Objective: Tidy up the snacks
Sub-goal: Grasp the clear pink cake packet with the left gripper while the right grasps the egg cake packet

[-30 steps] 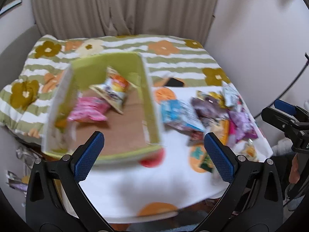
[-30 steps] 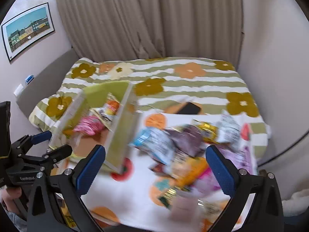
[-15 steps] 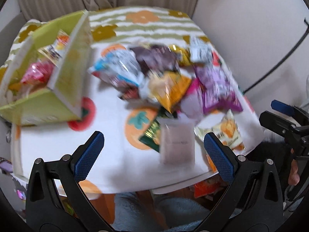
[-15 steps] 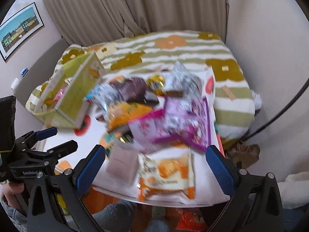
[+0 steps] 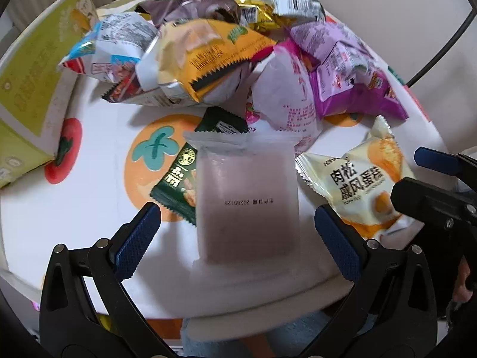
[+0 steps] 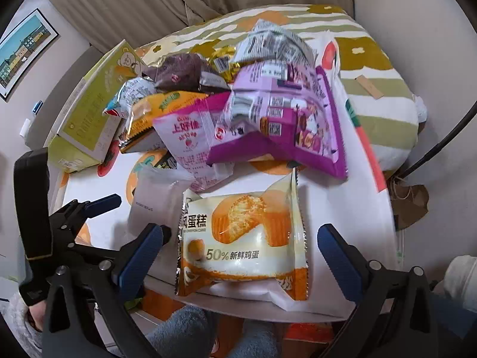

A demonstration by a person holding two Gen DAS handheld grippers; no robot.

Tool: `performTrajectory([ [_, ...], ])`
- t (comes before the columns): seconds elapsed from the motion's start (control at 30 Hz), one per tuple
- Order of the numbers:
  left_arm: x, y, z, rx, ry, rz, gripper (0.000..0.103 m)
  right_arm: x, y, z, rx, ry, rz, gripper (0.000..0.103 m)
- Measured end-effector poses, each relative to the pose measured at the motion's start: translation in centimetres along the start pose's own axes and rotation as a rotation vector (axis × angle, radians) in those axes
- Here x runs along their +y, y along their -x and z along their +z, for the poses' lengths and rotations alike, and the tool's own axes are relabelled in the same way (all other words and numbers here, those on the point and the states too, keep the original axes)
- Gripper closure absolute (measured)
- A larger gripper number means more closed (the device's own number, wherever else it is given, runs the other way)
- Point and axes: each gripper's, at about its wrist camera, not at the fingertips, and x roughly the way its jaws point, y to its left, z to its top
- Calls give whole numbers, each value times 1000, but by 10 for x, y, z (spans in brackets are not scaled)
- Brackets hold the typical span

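Both views have swung off the green box (image 5: 32,68) and dropped low over the snack pile since a sec ago; before, I was looking into the box w/ a couple of packs inside, now it sits off at the left edge of the counter (image 5: 89,223) and the pile fills the frame.

Left gripper (image 5: 235,229) is wide open, holding nothing, jaws straddling the frosted pale pack (image 5: 247,197) that lies flat near the counter's front edge. That pack overlaps a dark green pack (image 5: 179,179) on its left side. Right gripper (image 6: 241,253) is also wide open and empty, lined up over the cream-and-orange cake pack (image 6: 244,238), which lies flat just beside the frosted one, at the front edge.

Behind them the heap is a jumble: purple bag (image 6: 286,119), pink-white bag (image 6: 187,140), yellow bag (image 5: 205,53), blue-white bag (image 5: 116,47), brown bag (image 5: 193,9), all leaning on each other.

My read: drop-off phase is over, this is approach for the next pick, one pack per gripper. Most of the snacks are still outside the box, so the task is early. Neither pack is touched yet. Flat thin packs on a slick cloth; I'd expect them to slide unless the jaws get under an edge.
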Motion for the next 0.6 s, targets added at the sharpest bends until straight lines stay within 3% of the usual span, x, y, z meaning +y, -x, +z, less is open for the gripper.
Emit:
performTrajectory([
  [0.13,-3,-11,0,2,-12,12,8,2,-8,0,1,33,-32,0],
  [0.17,-4,-14,0,5,-15,13,17,3,-9,0,1,42,-41,0],
  [0.33,-12,-16,-5,-21,-66,47,30,8,-11,1,3,77,-46,0],
  [0.4,-13,-14,-6,-25,-71,45,42,11,-14,0,8,88,-62,0],
  [0.6,-4,-9,-6,-24,-60,28,43,14,-22,-1,31,122,-105,0],
])
